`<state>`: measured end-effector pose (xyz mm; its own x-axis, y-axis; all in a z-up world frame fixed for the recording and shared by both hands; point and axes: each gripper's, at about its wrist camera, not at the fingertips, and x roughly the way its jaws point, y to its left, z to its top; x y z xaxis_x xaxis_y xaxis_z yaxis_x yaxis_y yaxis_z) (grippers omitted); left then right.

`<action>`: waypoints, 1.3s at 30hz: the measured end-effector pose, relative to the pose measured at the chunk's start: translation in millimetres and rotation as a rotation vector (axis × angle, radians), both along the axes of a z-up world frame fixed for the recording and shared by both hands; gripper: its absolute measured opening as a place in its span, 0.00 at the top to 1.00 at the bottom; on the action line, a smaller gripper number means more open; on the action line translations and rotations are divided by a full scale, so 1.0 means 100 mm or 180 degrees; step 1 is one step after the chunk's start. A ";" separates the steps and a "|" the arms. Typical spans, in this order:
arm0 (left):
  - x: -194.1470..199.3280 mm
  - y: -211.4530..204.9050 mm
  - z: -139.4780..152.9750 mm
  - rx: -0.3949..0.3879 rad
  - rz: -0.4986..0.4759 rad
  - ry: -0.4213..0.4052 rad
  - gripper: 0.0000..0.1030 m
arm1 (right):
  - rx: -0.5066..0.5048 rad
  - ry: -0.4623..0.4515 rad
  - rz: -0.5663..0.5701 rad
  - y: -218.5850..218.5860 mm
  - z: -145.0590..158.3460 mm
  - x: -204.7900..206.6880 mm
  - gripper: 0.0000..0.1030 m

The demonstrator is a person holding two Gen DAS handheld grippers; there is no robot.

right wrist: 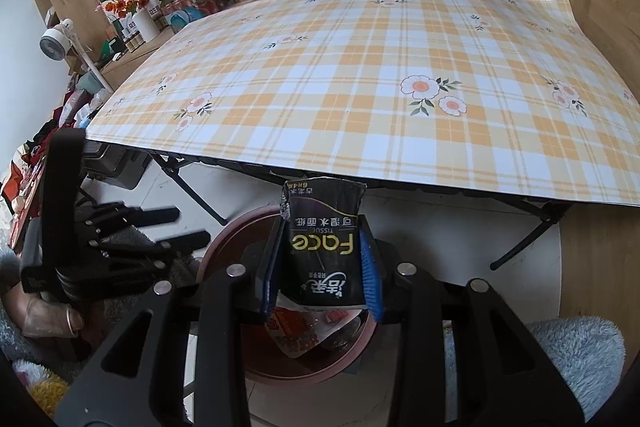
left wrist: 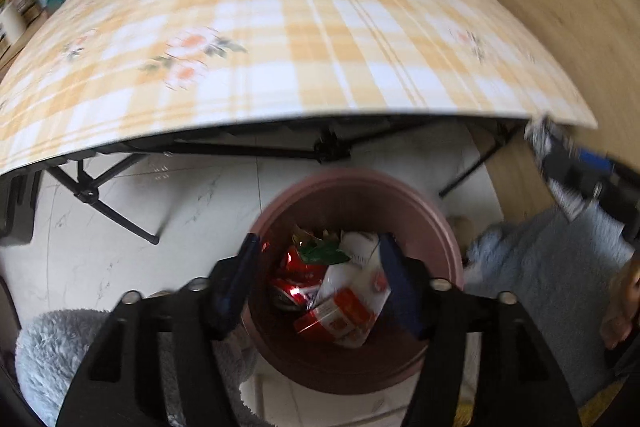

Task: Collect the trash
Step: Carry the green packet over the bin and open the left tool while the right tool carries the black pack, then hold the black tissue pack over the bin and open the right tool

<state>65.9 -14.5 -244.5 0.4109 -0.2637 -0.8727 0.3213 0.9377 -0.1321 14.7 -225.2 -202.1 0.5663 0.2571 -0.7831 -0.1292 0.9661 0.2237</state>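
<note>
2 grippers work over 1 bin, and the views split the job.

Left wrist view: the left gripper [left wrist: 318,281] hangs over the pink bin [left wrist: 448,227] on the white floor, just in front of the near edge of the checked table [left wrist: 304,27]. Its jaws stand apart and nothing is between them. Below them, inside the bin, lie a red and white wrapper [left wrist: 344,311], a crushed red can [left wrist: 296,275] and a green scrap. The right gripper shows only as a blur at the table's near right corner. The picture is smeared, so finer detail in the bin cannot be told.

Right wrist view: the right gripper [right wrist: 320,263] is clamped on a black tissue packet [right wrist: 324,243], pads pressing both its sides, with the packet's top standing up past the fingertips. It sits above the bin [right wrist: 224,239], whose rim shows to either side of the packet, near the table's front edge. The left gripper [right wrist: 160,227] is just to the left, also over the bin's rim.

Risks, as I judge them: the packet looks soft and light, so on release it could cling to 1 pad or flutter sideways and land on the floor. The 2 grippers are close together, so a hasty swing could knock them or tip the bin.
</note>
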 end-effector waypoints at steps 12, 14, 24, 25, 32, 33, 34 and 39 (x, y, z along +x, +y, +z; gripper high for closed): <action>-0.05 0.25 0.40 -0.0397 0.0451 -0.0591 0.11 | -0.0060 0.0142 0.0164 0.15 -0.14 0.01 0.64; -0.04 0.29 0.41 -0.0428 0.0520 -0.0620 0.10 | -0.0086 0.0177 0.0200 0.19 -0.18 0.01 0.64; 0.01 0.44 0.36 -0.0489 0.0679 -0.0536 0.10 | -0.0230 0.0231 0.0305 0.31 -0.26 0.00 0.22; 0.00 0.44 0.35 -0.0489 0.0681 -0.0533 0.10 | -0.0267 0.0205 0.0304 0.32 -0.25 0.00 0.14; 0.00 0.44 0.35 -0.0480 0.0680 -0.0527 0.10 | -0.0359 0.0217 0.0210 0.28 -0.27 0.02 0.06; 0.00 0.44 0.35 -0.0483 0.0683 -0.0530 0.10 | -0.0359 0.0235 0.0196 0.27 -0.28 0.03 0.06; 0.00 0.44 0.35 -0.0489 0.0682 -0.0531 0.10 | -0.0359 0.0254 0.0180 0.26 -0.29 0.03 0.06; 0.01 0.44 0.35 -0.0481 0.0693 -0.0526 0.10 | -0.0417 0.0249 0.0116 0.23 -0.27 0.04 0.06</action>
